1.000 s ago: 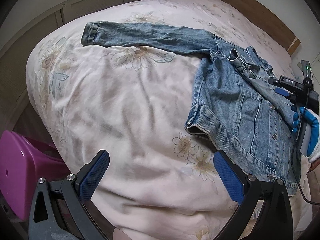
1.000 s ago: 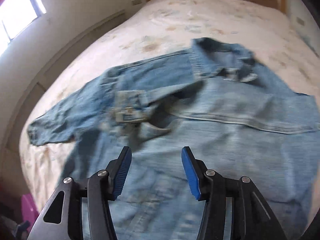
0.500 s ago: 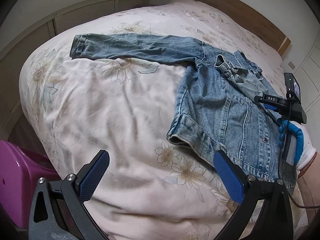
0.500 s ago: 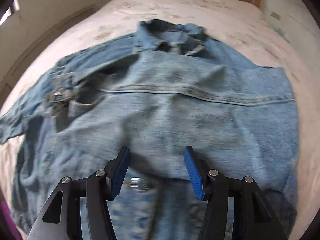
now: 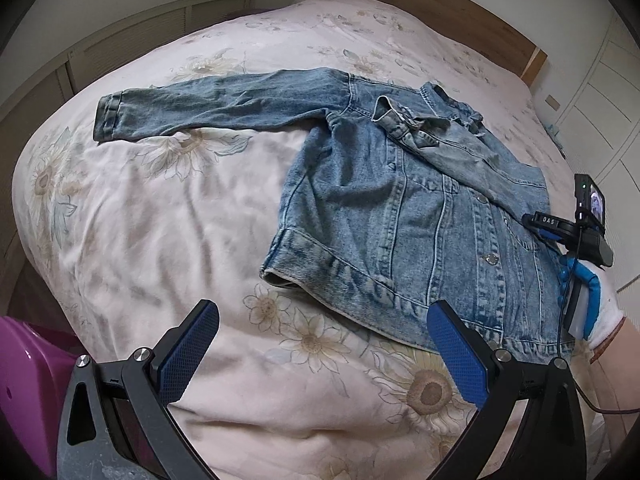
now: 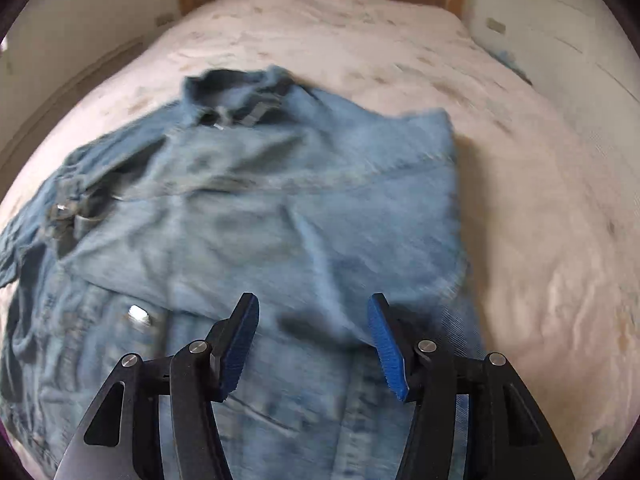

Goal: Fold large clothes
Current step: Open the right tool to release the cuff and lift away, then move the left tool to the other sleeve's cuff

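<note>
A blue denim jacket lies on the floral bedspread, its left sleeve stretched out flat and its right side folded over the body. My left gripper is open and empty, above the bedspread just in front of the jacket's hem. My right gripper is open and empty, low over the jacket near its folded edge. It also shows in the left wrist view at the jacket's right side. The right wrist view is blurred.
A magenta plastic stool stands beside the bed at the lower left. A wooden headboard is at the far end. White cupboard doors line the right wall. Bare bedspread lies right of the jacket.
My left gripper has shifted so the jacket sits more central in its view. My right gripper has swung right across the jacket toward its folded right edge. Both stay open.
</note>
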The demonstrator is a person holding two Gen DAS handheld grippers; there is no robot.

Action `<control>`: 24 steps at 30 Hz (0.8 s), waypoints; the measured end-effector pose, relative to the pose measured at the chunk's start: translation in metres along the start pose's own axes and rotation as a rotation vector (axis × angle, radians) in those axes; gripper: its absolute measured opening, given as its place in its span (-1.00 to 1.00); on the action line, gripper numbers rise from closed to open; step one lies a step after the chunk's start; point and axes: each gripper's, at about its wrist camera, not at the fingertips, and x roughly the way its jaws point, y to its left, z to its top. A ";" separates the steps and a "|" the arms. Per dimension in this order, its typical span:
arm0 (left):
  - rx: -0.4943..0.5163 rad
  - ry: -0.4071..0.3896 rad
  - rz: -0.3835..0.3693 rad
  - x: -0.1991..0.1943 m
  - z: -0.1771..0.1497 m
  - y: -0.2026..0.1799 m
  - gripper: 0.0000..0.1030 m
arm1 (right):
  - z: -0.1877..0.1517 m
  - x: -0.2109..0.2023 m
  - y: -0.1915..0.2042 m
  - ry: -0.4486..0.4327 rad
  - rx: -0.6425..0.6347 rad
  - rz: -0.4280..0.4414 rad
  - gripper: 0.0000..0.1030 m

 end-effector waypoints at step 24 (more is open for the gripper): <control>0.025 -0.182 0.000 -0.083 -0.033 -0.010 0.98 | -0.095 -0.180 -0.098 -0.149 0.100 0.027 0.18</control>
